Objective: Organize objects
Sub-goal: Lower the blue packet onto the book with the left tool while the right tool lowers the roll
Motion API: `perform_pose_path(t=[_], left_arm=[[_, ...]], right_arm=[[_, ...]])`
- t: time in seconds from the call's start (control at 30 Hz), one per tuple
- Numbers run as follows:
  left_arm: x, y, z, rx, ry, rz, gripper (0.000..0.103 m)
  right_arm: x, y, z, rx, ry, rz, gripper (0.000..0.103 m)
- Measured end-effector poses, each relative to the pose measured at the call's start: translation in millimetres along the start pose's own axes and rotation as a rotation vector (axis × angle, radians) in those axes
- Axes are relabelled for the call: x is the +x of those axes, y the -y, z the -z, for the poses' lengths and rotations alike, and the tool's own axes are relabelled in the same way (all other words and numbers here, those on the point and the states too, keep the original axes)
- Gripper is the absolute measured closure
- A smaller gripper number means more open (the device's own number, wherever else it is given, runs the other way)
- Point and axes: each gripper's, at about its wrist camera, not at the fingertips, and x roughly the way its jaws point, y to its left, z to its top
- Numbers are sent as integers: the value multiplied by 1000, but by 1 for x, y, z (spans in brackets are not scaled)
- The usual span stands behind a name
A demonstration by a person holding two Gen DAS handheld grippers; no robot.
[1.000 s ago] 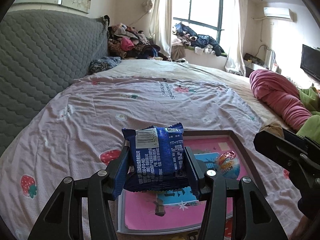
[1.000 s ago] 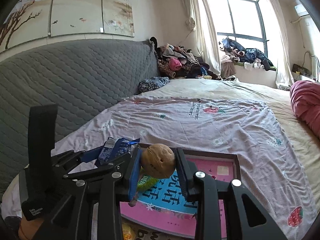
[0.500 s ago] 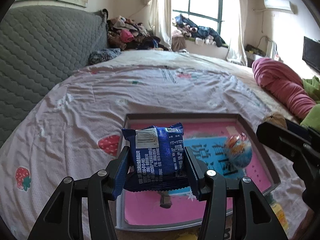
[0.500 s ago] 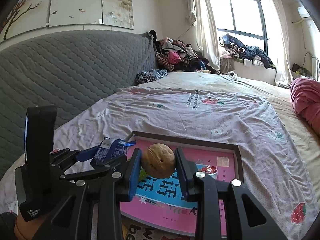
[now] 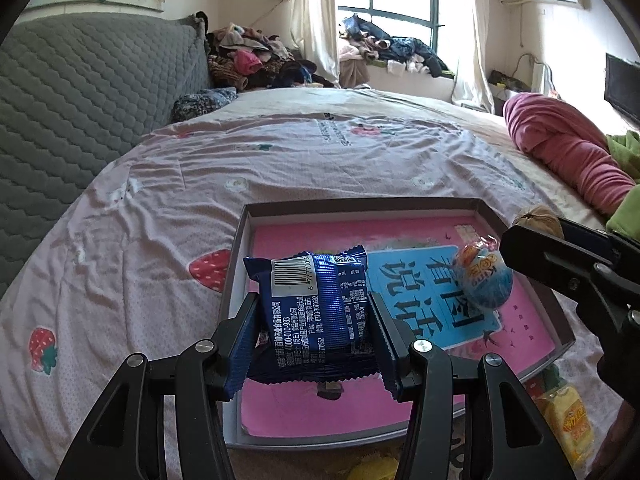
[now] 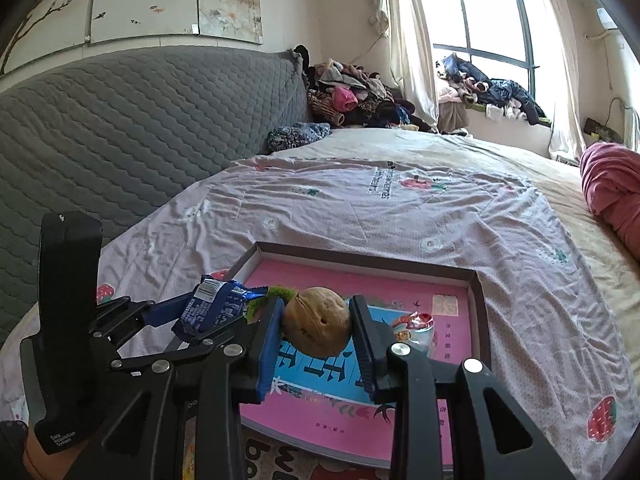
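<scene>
My left gripper (image 5: 316, 330) is shut on a blue snack packet (image 5: 316, 312) and holds it above the near left part of a shallow box (image 5: 360, 206) with a pink and blue bottom. My right gripper (image 6: 316, 328) is shut on a brown walnut (image 6: 316, 322) above the same box (image 6: 360, 256). A round wrapped candy (image 5: 482, 276) lies inside the box at the right. The packet also shows in the right wrist view (image 6: 214, 310), with a bit of green wrapper (image 6: 280, 292) behind it.
The box lies on a pink strawberry-print sheet (image 5: 200, 184) on the bed. A yellow packet (image 5: 568, 424) and another yellow item (image 5: 370, 470) lie near the box's front edge. A grey quilted headboard (image 5: 80, 96) stands left, a pink bundle (image 5: 568, 148) right, clothes (image 5: 256, 60) behind.
Both grippers have moved forward over the box, which now shows more fully beneath them. Each still holds its object.
</scene>
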Motion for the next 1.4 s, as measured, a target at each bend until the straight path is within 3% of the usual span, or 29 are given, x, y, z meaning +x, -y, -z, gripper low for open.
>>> perform_pose_path(t=[0.77, 1.4], left_arm=[[21, 19, 14, 43, -87, 67, 49], [28, 28, 20, 79, -114, 66, 49]], right_arm=[[23, 21, 19, 39, -153, 42, 69], [39, 22, 33, 29, -248, 35, 69]])
